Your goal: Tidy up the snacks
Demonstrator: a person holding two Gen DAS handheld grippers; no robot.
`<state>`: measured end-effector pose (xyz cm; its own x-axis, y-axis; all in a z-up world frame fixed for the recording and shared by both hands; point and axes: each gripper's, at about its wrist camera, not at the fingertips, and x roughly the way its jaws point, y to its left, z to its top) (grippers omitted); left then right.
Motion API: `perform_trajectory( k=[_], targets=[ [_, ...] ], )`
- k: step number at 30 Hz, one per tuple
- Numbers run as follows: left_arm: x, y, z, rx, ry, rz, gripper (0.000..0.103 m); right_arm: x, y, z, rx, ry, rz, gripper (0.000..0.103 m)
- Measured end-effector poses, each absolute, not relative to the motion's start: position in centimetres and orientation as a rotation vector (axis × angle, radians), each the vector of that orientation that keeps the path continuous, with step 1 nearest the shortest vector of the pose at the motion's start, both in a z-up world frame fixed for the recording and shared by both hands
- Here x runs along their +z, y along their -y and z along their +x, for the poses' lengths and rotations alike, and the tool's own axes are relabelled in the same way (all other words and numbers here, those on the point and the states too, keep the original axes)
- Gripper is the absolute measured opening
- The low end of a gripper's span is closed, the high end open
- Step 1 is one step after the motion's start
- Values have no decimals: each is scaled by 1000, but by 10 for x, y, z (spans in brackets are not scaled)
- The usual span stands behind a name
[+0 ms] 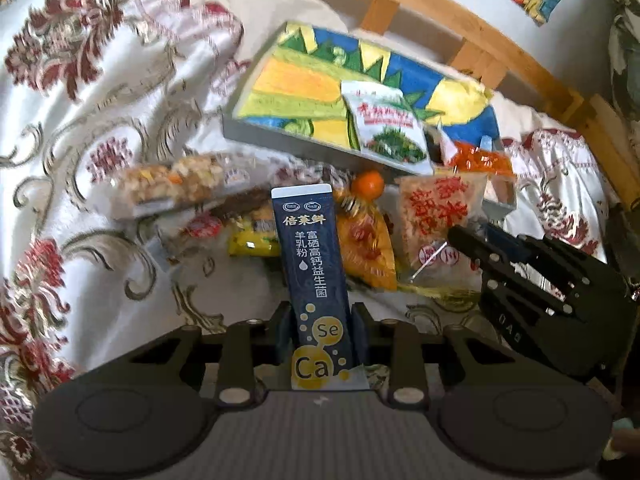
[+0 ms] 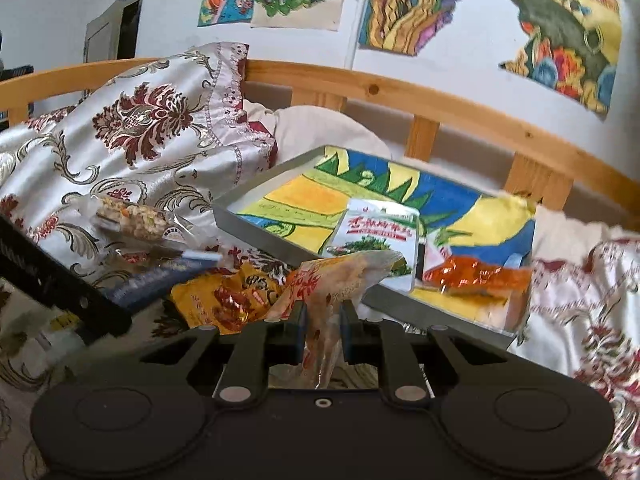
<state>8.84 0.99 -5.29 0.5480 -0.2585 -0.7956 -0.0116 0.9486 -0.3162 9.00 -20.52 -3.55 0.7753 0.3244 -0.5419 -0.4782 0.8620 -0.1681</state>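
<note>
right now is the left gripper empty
No, the left gripper is shut on a dark blue sachet, which stands upright between its fingers.

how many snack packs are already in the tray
2. A white and green packet lies near the middle of the tray, and an orange packet lies at its right end. More could be hidden behind the packet held in the right gripper.

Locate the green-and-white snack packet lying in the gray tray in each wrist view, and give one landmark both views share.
Left wrist: the green-and-white snack packet lies right of center in the upper half, inside the gray tray.
Right wrist: the packet sits just right of center, inside the tray.
Shared landmark: the wooden bed rail behind the tray.
</note>
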Motion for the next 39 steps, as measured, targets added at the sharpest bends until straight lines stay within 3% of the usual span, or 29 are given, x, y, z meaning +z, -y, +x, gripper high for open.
perform_trajectory(
  k=[13, 25, 39],
  targets=[
    [-33, 9, 109, -137, -830, -248, 34, -25, 203, 84, 412, -406, -391, 18],
    [3, 62, 201, -118, -653, -172, 34, -9, 239, 120, 268, -299, -361, 18],
    [-42, 90, 284, -31, -682, -141, 34, -32, 286, 194, 221, -274, -260, 18]
  ],
)
